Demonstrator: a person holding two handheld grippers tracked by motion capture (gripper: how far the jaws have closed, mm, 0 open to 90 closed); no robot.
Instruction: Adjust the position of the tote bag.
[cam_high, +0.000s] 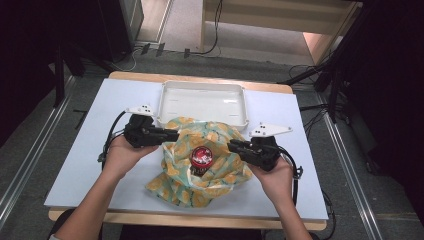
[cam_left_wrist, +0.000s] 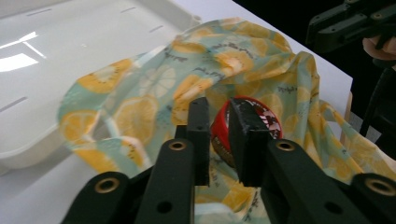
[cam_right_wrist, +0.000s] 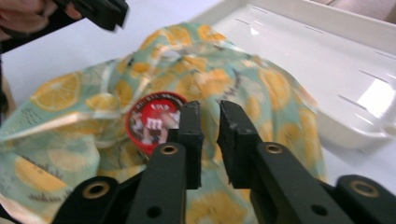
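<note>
A red round tin (cam_high: 201, 156) with a printed lid sits in the middle of a crumpled cloth (cam_high: 220, 137) with an orange-slice print, on the white table. My left gripper (cam_high: 175, 135) hovers at the cloth's left edge and points right. My right gripper (cam_high: 231, 146) is at the cloth's right side and points left. In the left gripper view the jaws (cam_left_wrist: 219, 109) stand a narrow gap apart with nothing between them, above the tin (cam_left_wrist: 271, 123). In the right gripper view the jaws (cam_right_wrist: 209, 109) are likewise slightly apart and empty, beside the tin (cam_right_wrist: 152, 121).
A white plastic tray (cam_high: 165, 100) stands behind the cloth, touching its far edge. The white table top (cam_high: 90, 150) has bare room left and right of the cloth. Cables trail from both grippers.
</note>
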